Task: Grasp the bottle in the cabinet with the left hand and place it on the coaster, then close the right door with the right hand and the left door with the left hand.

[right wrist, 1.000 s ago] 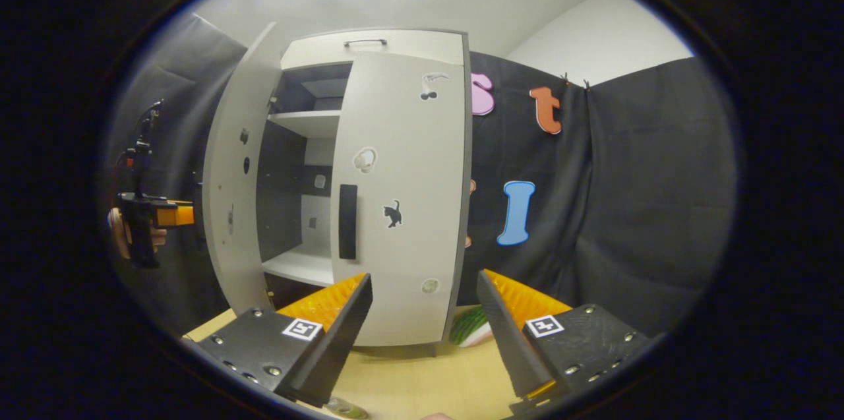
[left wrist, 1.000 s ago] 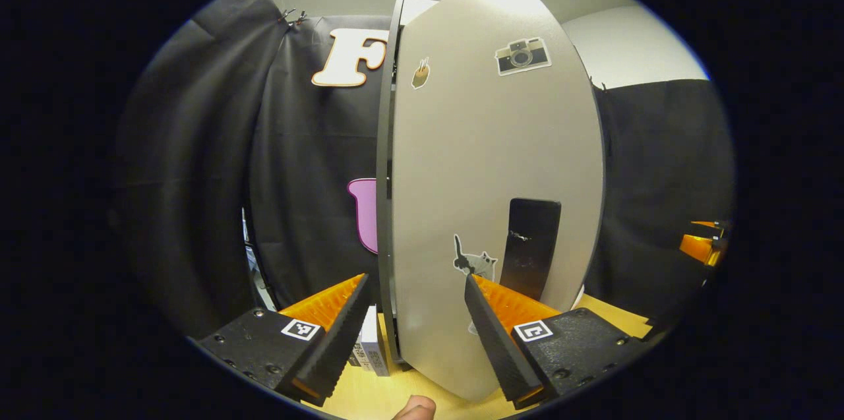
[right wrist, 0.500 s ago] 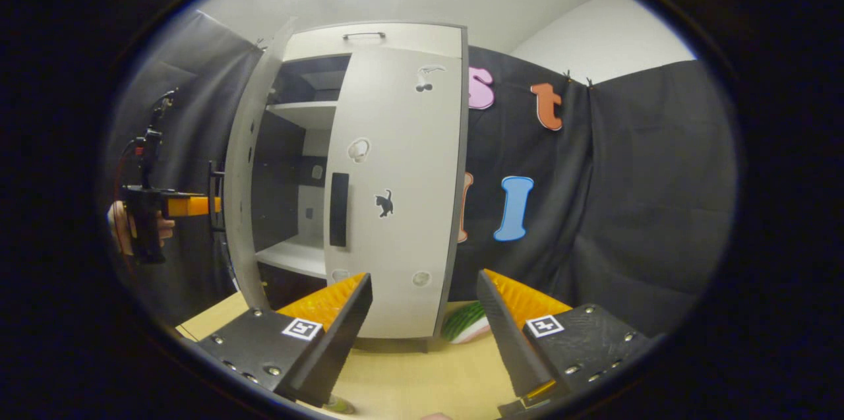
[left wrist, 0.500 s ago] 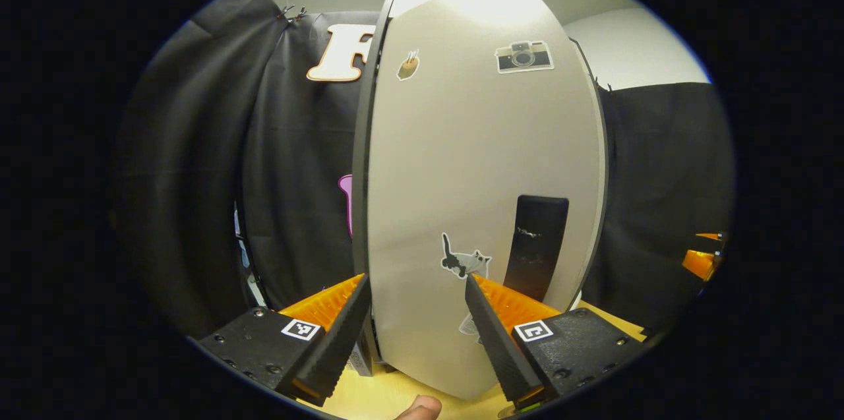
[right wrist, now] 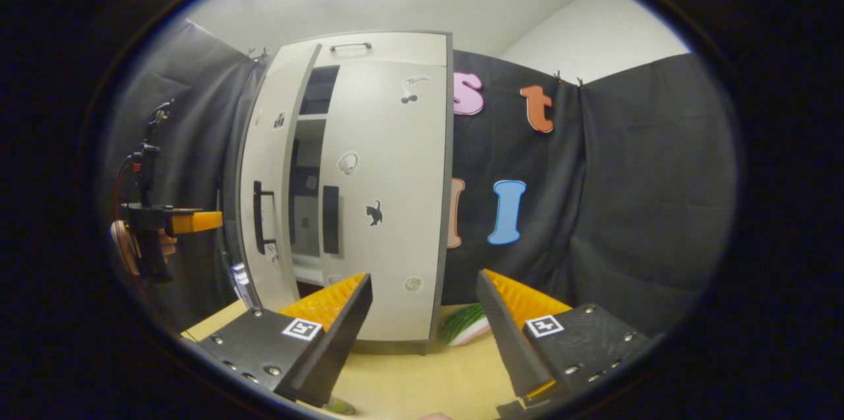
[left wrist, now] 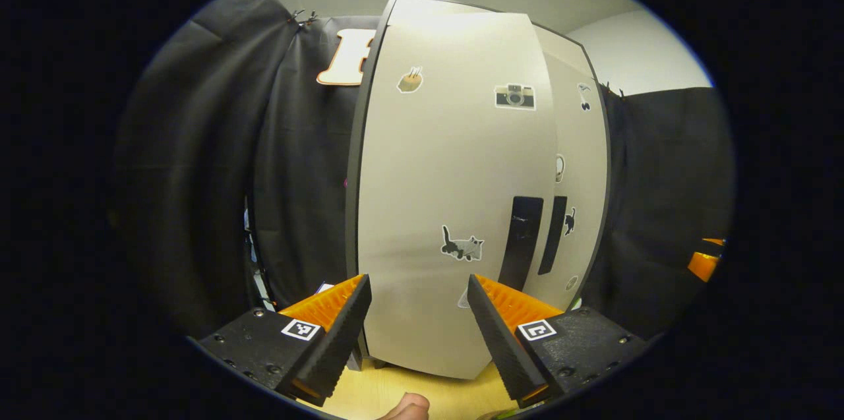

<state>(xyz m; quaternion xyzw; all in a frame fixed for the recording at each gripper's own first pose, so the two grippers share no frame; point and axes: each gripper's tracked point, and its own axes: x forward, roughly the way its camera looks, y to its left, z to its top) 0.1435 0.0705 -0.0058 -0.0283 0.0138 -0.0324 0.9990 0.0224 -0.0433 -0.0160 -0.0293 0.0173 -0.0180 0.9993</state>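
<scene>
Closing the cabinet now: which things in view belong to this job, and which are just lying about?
Job:
left door, still ajar
right door, shut
left gripper, open
right gripper, open

Lying about:
green striped object beside the cabinet
table

The cabinet (right wrist: 395, 51) stands on the tabletop (right wrist: 422, 377). Its left door (right wrist: 267, 169) sits ajar beside the right door (right wrist: 389, 209). The left tool (right wrist: 198, 221) is left of the cabinet

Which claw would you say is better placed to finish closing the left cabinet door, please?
Left. The left claw sits open right up against the left door, which stands slightly ajar. The right claw hangs back before the closed right door.
</scene>
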